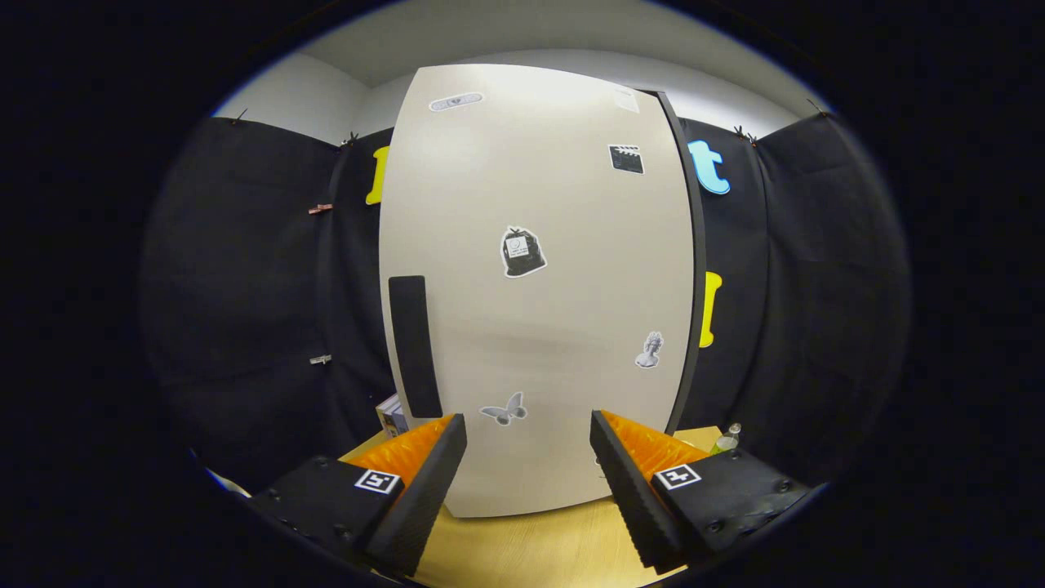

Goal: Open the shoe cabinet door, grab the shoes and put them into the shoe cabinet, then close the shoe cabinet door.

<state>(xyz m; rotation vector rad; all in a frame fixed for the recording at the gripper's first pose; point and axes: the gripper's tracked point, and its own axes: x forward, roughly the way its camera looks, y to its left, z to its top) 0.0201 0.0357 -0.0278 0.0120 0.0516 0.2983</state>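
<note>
Facing you, the shoe cabinet door (539,286) stands closed just beyond your gripper (528,457), whose fingers are spread apart, pinching nothing. Its black handle (415,345) (a vertical strip) sits above the left finger; the cabinet rests on the wooden table (539,547).

No readable words, brand names or numbers can be made out. The shoe cabinet door (539,286) carries several stickers: a pale oblong one (455,101) near its top, a clapperboard sticker (626,158), a dark bag-shaped sticker (522,252) at the middle whose small label is too small to read, a bust statue sticker (650,350) and a butterfly sticker (504,409) low down. Each finger of the gripper (528,474), held apart with nothing between them, bears a square black-and-white marker (377,481), a coded pattern rather than text
</note>
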